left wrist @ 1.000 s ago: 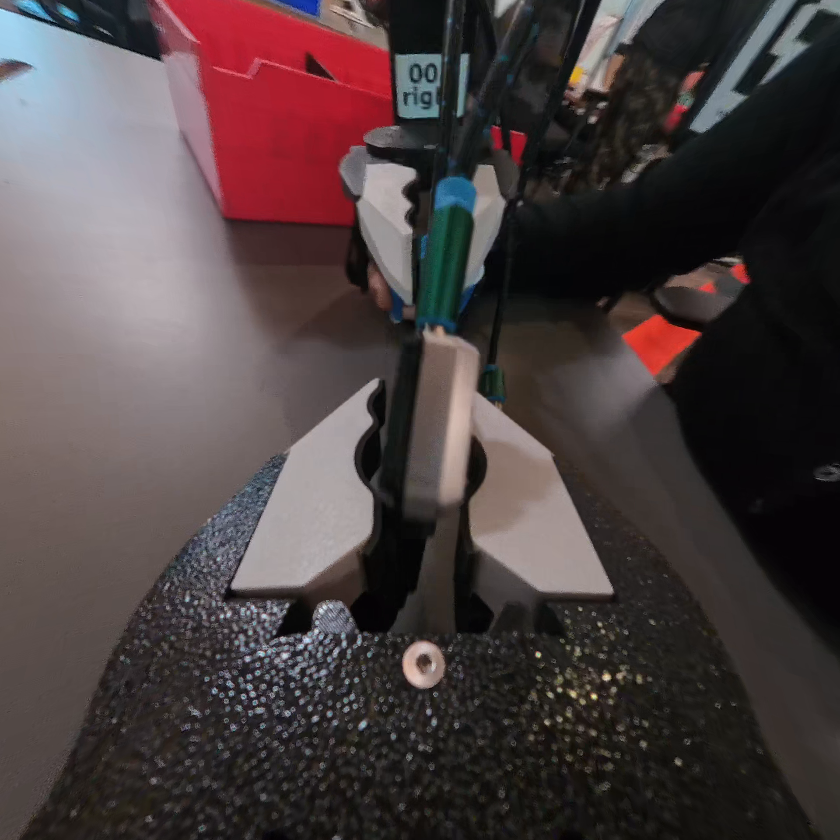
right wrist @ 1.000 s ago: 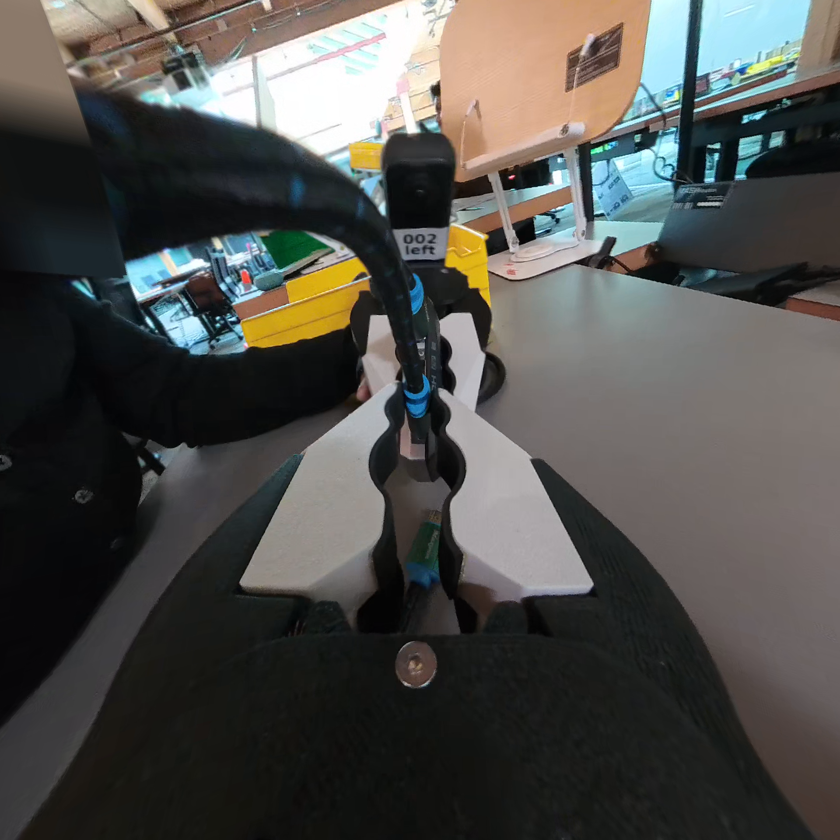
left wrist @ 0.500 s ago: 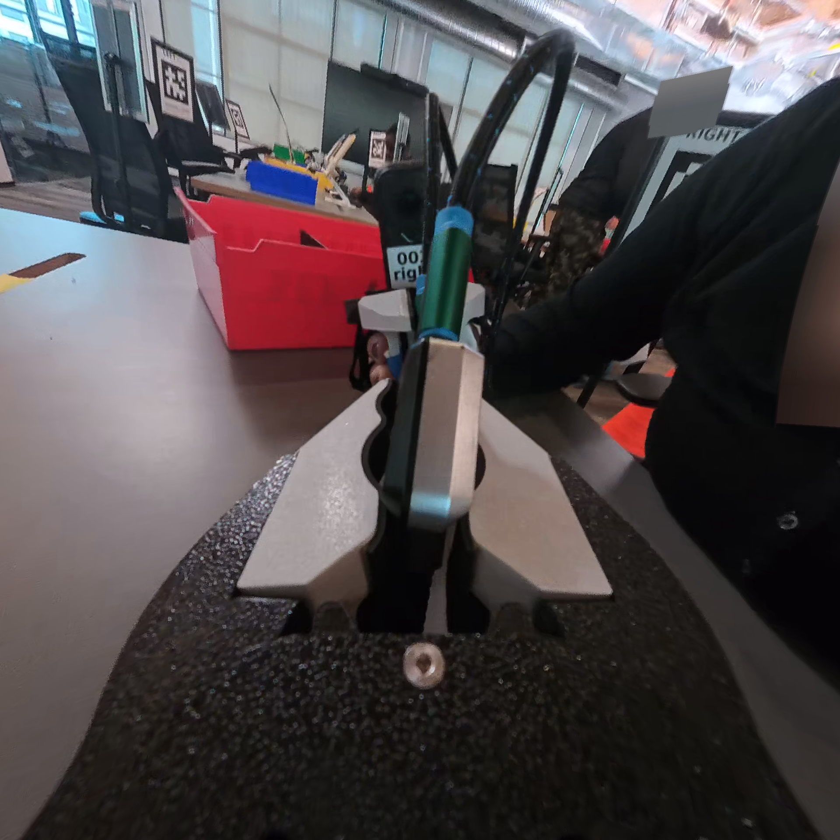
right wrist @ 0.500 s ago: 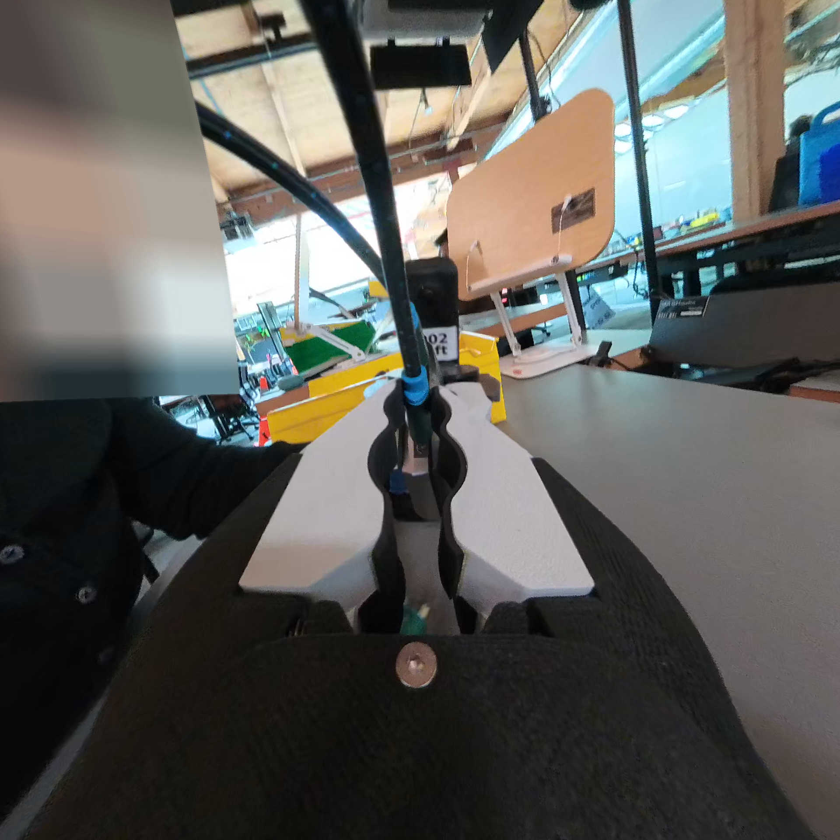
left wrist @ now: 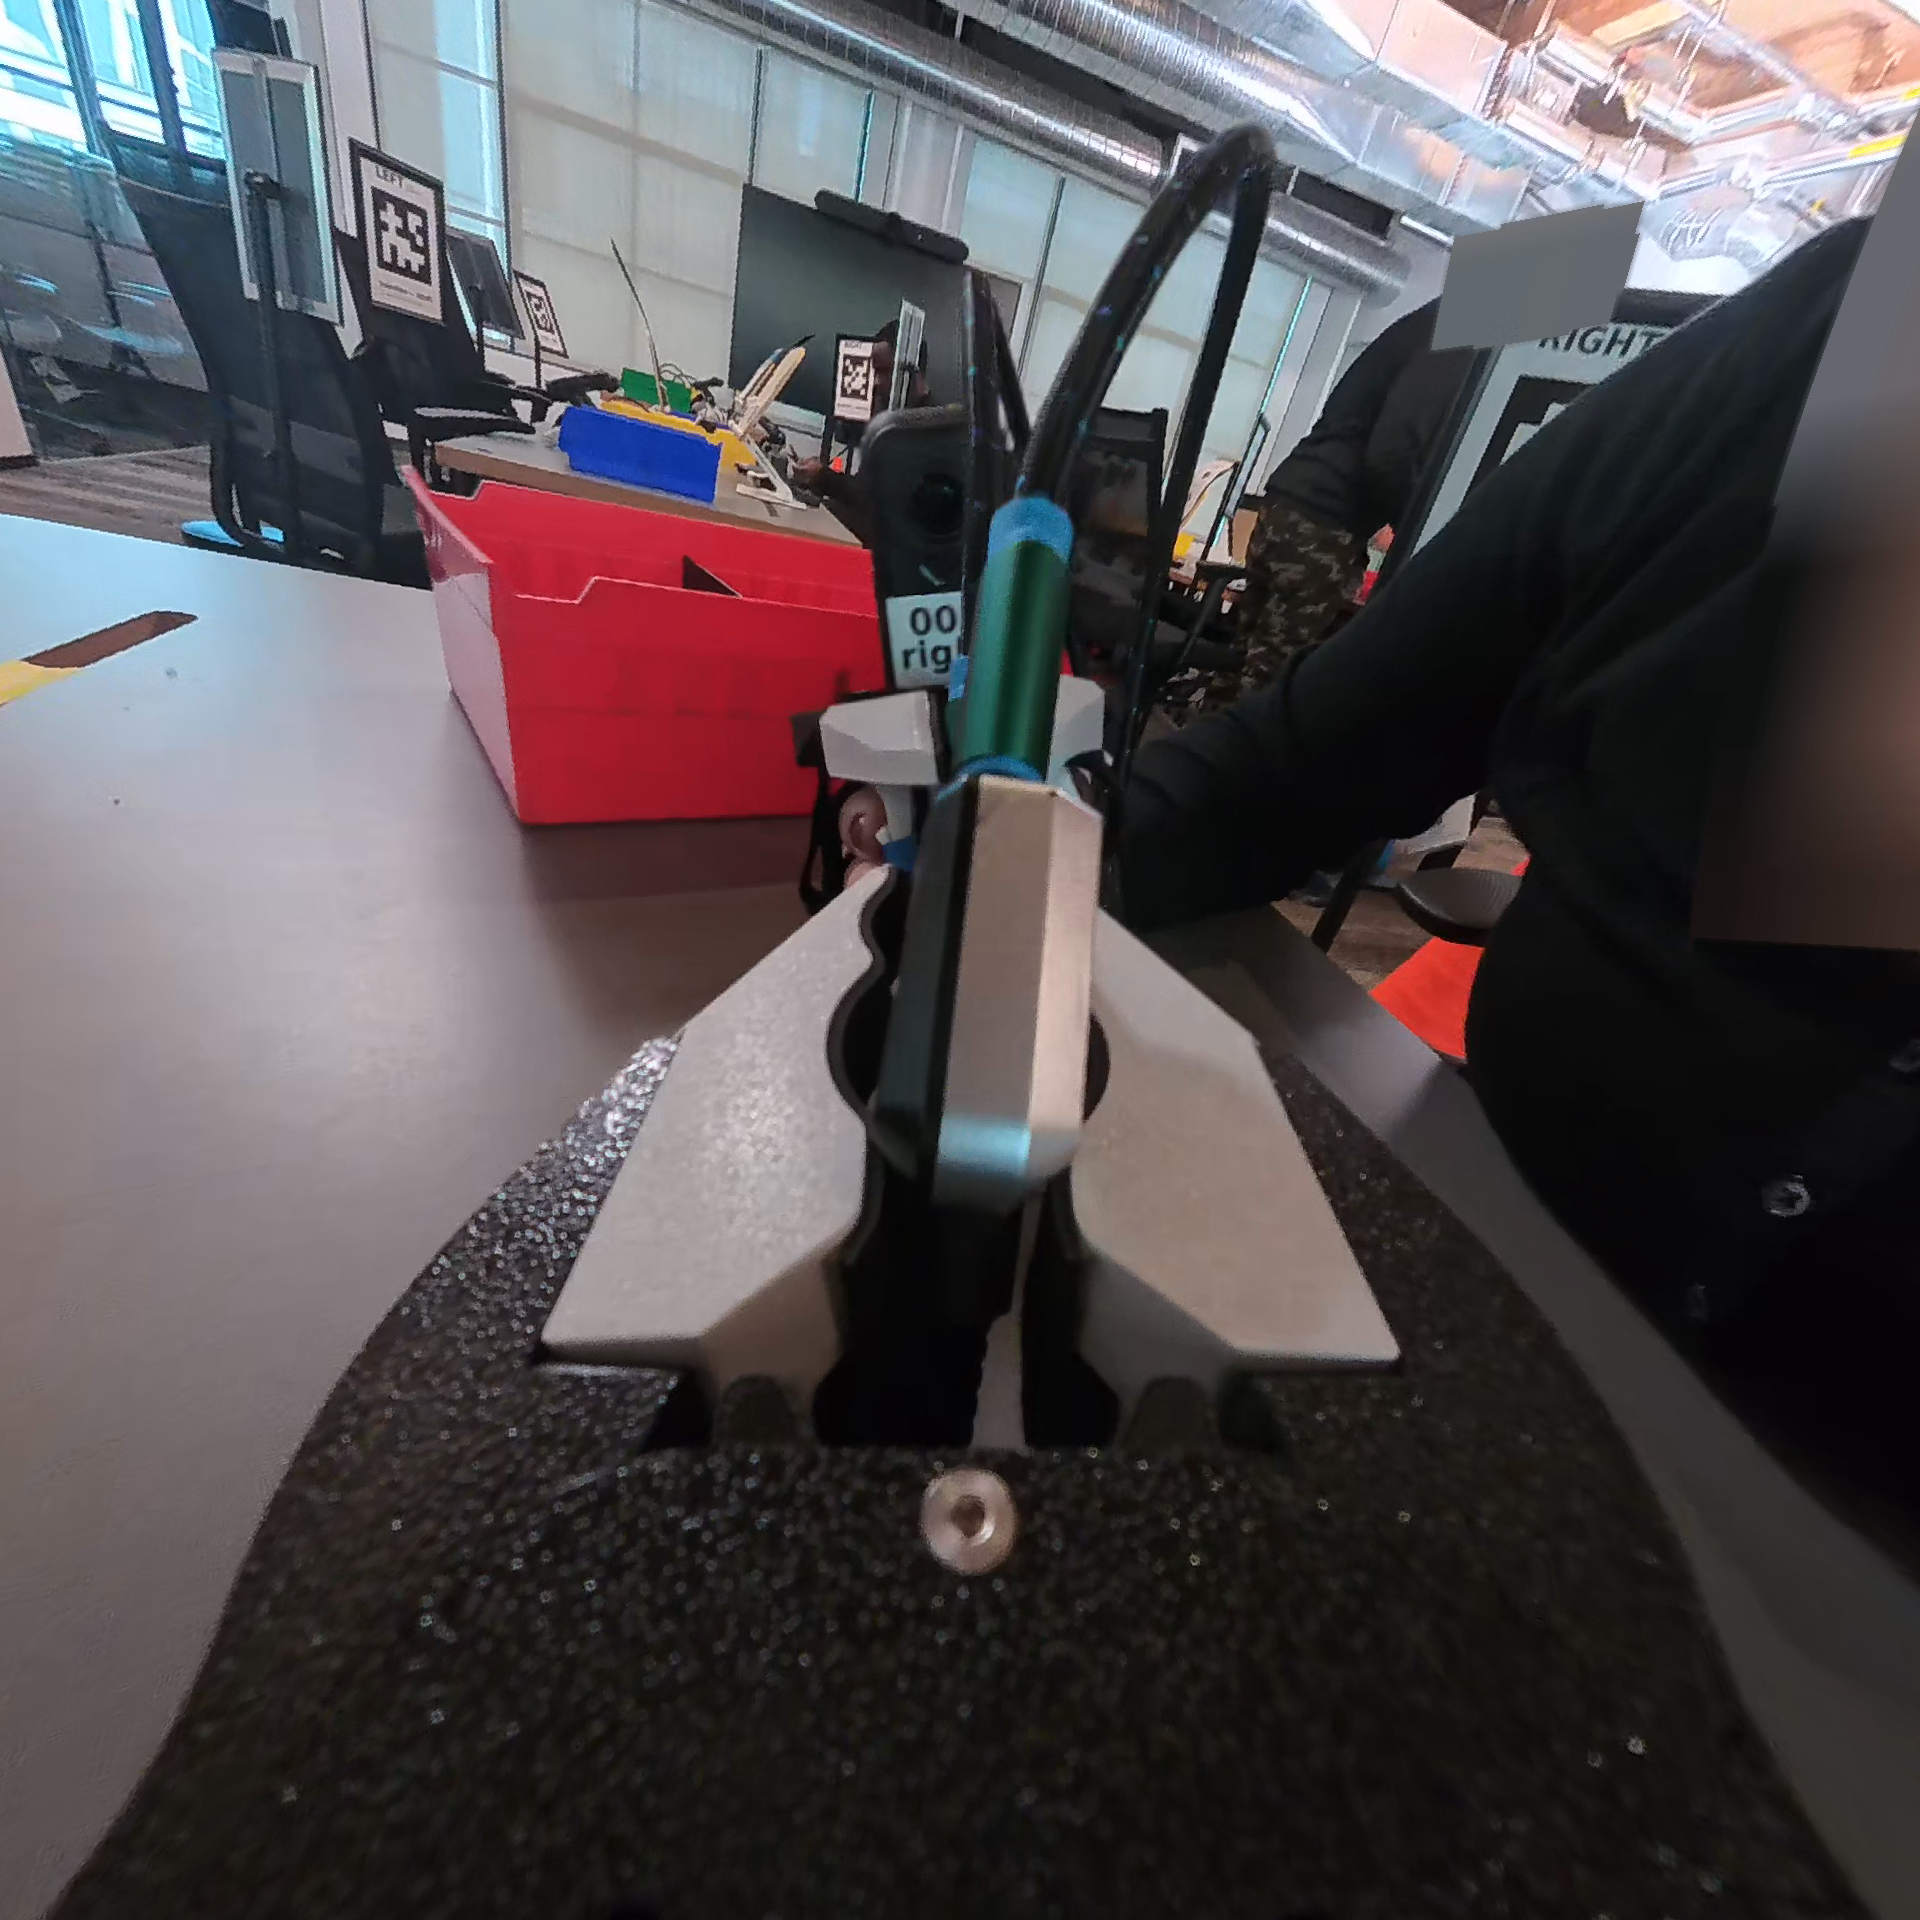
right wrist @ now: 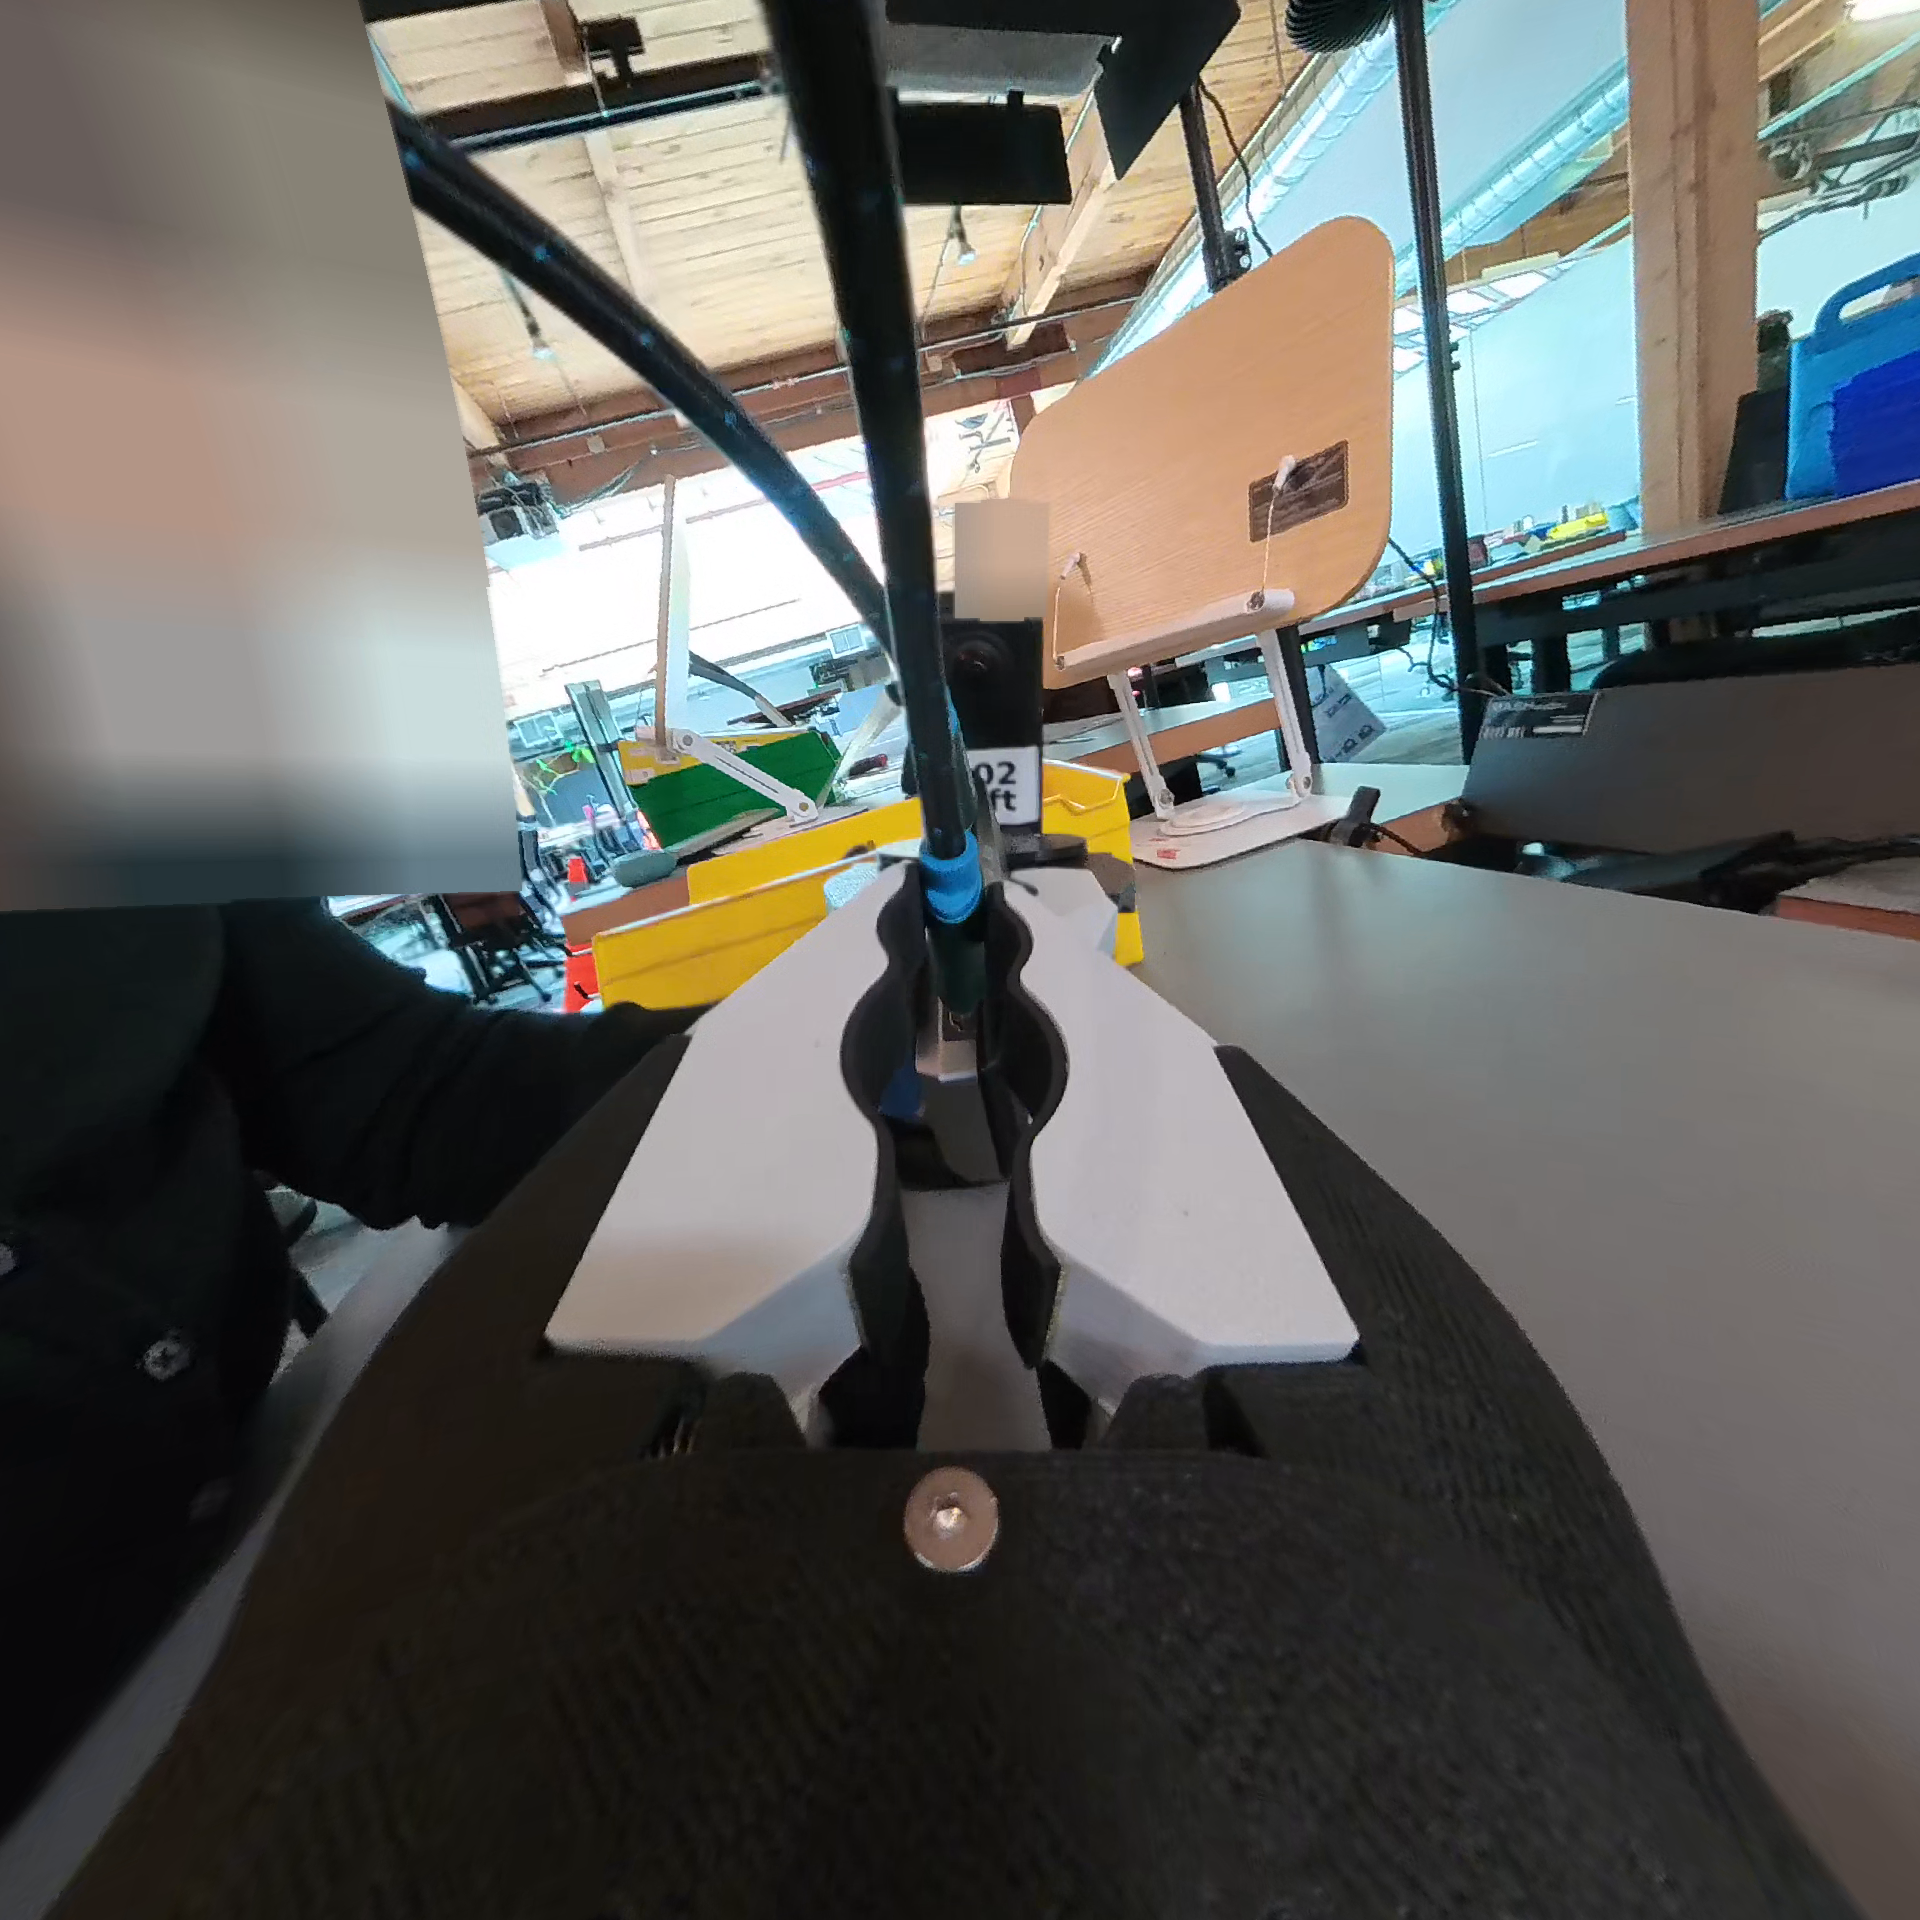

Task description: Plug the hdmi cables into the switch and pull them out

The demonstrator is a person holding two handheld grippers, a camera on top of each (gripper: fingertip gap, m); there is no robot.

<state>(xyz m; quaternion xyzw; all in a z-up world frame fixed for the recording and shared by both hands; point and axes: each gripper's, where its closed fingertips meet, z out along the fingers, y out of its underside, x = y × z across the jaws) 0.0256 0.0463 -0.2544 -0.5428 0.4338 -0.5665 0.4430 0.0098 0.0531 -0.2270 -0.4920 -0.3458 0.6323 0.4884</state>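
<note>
My left gripper [left wrist: 987, 920] is shut on the silver switch [left wrist: 1013, 987] and holds it on edge above the table. A green HDMI plug [left wrist: 1013, 665] with blue bands sits in the switch's far end, and its black cable [left wrist: 1132, 291] arcs upward. My right gripper [left wrist: 966, 743] faces me there, its fingers on either side of that plug. In the right wrist view my right gripper [right wrist: 951, 914] is shut on the plug [right wrist: 961, 971] just below its blue band [right wrist: 948, 894]. The switch [right wrist: 948, 1049] sits right behind it. The left gripper [right wrist: 1101, 894] shows beyond.
A red bin [left wrist: 644, 675] stands on the dark table [left wrist: 260, 935]. A yellow bin [right wrist: 727, 935] and a wooden book stand [right wrist: 1195, 468] lie past the grey table [right wrist: 1507, 1091]. A person's black sleeve [left wrist: 1455, 675] reaches in from the side. Both grippers' tips are close together, under 4 cm apart.
Both grippers have lifted and tilted upward with the switch and plug between them. My left fingers closed tighter on the switch. The plug stays in the switch.
</note>
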